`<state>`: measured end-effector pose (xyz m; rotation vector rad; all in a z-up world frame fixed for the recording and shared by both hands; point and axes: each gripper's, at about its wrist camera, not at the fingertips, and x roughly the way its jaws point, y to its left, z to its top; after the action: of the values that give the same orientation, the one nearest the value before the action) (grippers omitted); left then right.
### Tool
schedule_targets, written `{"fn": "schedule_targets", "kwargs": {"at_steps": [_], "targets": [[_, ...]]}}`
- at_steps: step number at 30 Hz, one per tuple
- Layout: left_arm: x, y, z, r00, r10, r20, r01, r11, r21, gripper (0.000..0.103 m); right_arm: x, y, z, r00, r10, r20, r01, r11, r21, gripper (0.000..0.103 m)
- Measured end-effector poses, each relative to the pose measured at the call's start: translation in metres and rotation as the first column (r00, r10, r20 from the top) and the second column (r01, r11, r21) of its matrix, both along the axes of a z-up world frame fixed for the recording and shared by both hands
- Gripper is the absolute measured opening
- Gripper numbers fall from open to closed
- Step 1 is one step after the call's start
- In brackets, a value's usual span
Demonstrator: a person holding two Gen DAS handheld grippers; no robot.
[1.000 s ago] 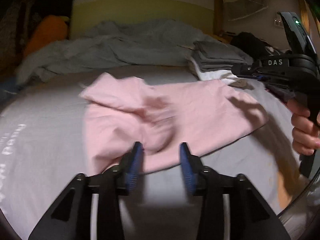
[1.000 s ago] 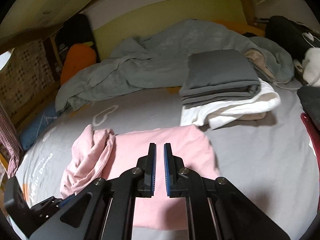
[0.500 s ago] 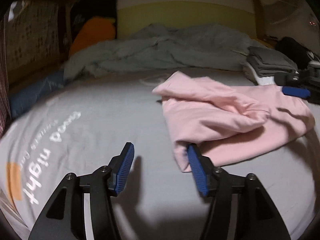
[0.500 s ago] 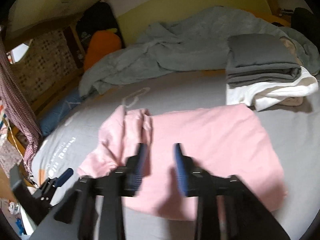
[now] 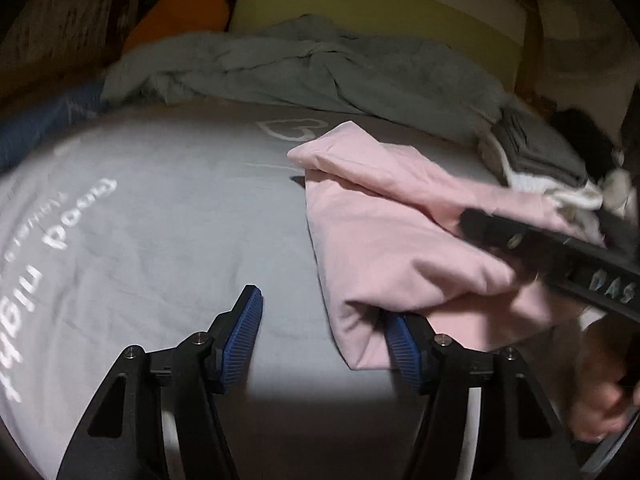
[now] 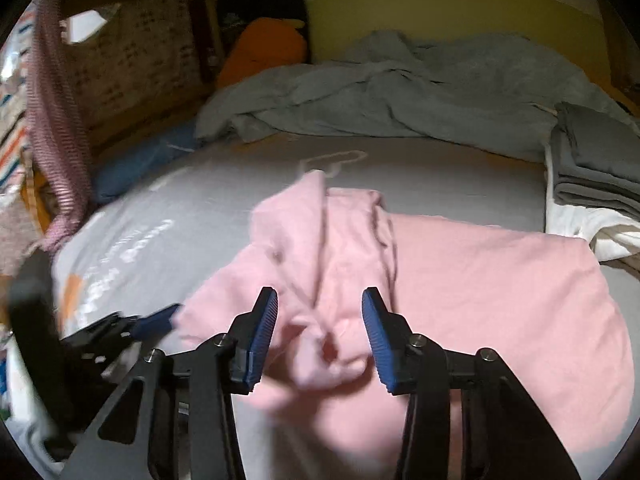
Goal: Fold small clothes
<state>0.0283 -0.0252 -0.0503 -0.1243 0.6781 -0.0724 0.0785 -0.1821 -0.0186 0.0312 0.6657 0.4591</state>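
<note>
A pink garment (image 5: 392,240) lies partly folded on the grey bed sheet (image 5: 160,208); it also shows in the right wrist view (image 6: 500,280), with a bunched part at its left. My left gripper (image 5: 324,340) is open and empty at the garment's near left corner, its right pad at the cloth edge. My right gripper (image 6: 320,336) is open over the bunched part; it holds nothing. The right gripper's body (image 5: 560,256) crosses the right side of the left wrist view.
A stack of folded grey and white clothes (image 6: 592,172) sits at the back right. A rumpled grey-green blanket (image 6: 400,92) lies along the headboard, with an orange cushion (image 6: 264,48) at its left. A striped cloth (image 6: 60,140) hangs at the left.
My right gripper has opened and moved left over the bunched part of the garment. My left gripper has drawn back to the left edge of the garment and stayed open.
</note>
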Motion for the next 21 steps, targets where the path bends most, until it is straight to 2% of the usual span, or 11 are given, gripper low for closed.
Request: {"fn": "schedule_targets", "kwargs": {"at_steps": [2,4,6,7,8,10,12,18,21], "targets": [[-0.003,0.004,-0.003,1.000,-0.004,0.011,0.004,1.000,-0.008,0.054,0.012,0.005,-0.009,0.997,0.031,-0.070,-0.028,0.998,0.051,0.042],[-0.007,0.004,-0.004,1.000,0.003,0.016,-0.003,1.000,0.004,0.052,0.012,0.014,-0.011,0.995,0.056,-0.079,-0.053,0.998,0.030,0.039],[-0.012,0.001,-0.004,1.000,0.011,0.021,-0.012,1.000,0.018,0.051,0.011,0.015,-0.012,0.999,-0.010,-0.036,0.008,0.999,-0.052,0.022],[-0.012,0.000,-0.004,1.000,0.012,0.024,-0.012,1.000,0.027,0.051,0.013,0.009,-0.013,0.998,-0.053,-0.031,0.052,0.997,-0.053,0.009],[-0.010,0.000,-0.004,1.000,0.014,0.025,-0.015,0.999,0.037,0.051,0.014,0.002,-0.013,0.996,-0.082,-0.037,0.081,0.996,-0.030,0.005],[-0.012,-0.002,-0.004,1.000,0.012,0.028,-0.014,0.998,0.056,0.051,0.009,-0.022,-0.013,0.990,-0.134,-0.045,0.137,0.988,0.072,0.003],[-0.013,-0.002,-0.004,0.999,0.011,0.032,-0.013,0.998,0.062,0.051,0.002,-0.036,-0.014,0.987,-0.155,-0.052,0.159,0.981,0.108,0.002],[-0.017,-0.001,-0.005,0.999,0.003,0.038,-0.006,0.996,0.084,0.053,-0.011,-0.053,-0.014,0.974,-0.207,-0.088,0.213,0.974,0.074,0.002],[-0.023,0.003,-0.006,0.999,0.009,0.046,-0.014,0.994,0.106,0.053,-0.013,-0.052,-0.008,0.962,-0.270,-0.036,0.270,0.963,-0.008,0.002]]}}
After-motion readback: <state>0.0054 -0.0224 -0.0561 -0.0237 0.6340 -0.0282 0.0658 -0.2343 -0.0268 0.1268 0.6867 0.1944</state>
